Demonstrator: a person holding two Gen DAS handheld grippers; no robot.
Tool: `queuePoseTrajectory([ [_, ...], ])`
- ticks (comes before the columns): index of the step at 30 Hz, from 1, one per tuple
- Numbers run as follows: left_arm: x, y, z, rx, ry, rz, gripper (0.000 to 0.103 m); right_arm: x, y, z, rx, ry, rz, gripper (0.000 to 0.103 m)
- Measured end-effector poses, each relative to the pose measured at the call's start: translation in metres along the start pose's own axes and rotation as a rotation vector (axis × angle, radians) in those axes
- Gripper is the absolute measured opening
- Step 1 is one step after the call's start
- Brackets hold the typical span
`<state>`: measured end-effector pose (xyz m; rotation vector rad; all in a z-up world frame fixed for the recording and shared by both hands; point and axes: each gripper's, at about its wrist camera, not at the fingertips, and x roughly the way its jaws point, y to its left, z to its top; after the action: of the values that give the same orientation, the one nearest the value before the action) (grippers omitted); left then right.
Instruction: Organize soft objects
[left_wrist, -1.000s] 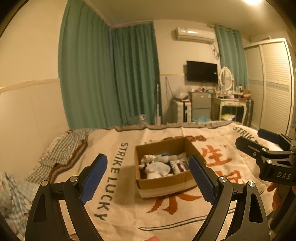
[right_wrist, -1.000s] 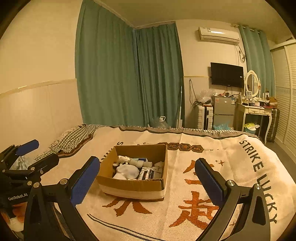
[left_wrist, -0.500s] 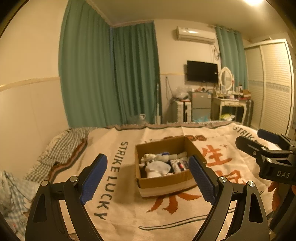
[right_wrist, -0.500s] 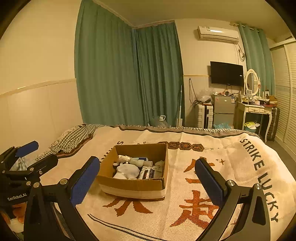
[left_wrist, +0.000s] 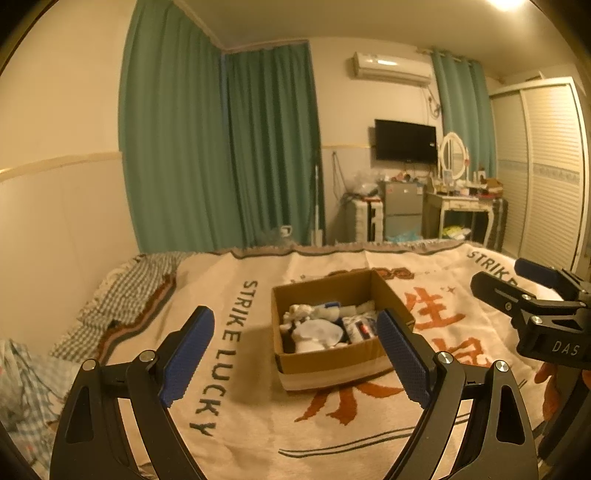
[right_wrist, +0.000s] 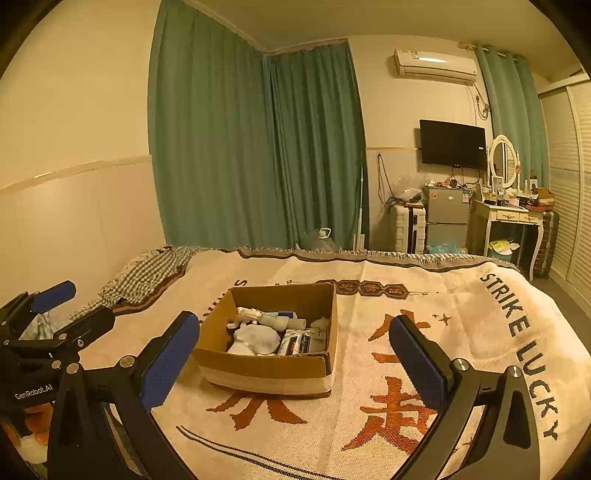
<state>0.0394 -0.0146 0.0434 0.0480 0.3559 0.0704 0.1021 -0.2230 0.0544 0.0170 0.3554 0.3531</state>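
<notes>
Soft objects (right_wrist: 258, 338) in cardboard box (left_wrist: 332, 363) lie ahead, between spread, empty left gripper (left_wrist: 295, 360) and right gripper (right_wrist: 295, 363), roughly equidistant.

dim, warm amber cast | ceiling lamp (left_wrist: 508, 3) glare | fisheye-bent edges | mild softness

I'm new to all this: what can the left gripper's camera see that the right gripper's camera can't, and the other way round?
Only the left wrist view shows the pale blue checked cloth at the bed's near left, and the right gripper from the side. Only the right wrist view shows the left gripper from the side and something orange and white beneath it. Both show the open brown cardboard box of white soft items on the cream printed blanket.
</notes>
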Motion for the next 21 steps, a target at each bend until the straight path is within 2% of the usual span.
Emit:
queuePoseTrajectory([
  [21,0.0015,0.0000,-0.0010,0.004,-0.001,0.004,0.091,0.0016,0.0025,-0.0005,-0.001,0.006,0.002,0.103],
])
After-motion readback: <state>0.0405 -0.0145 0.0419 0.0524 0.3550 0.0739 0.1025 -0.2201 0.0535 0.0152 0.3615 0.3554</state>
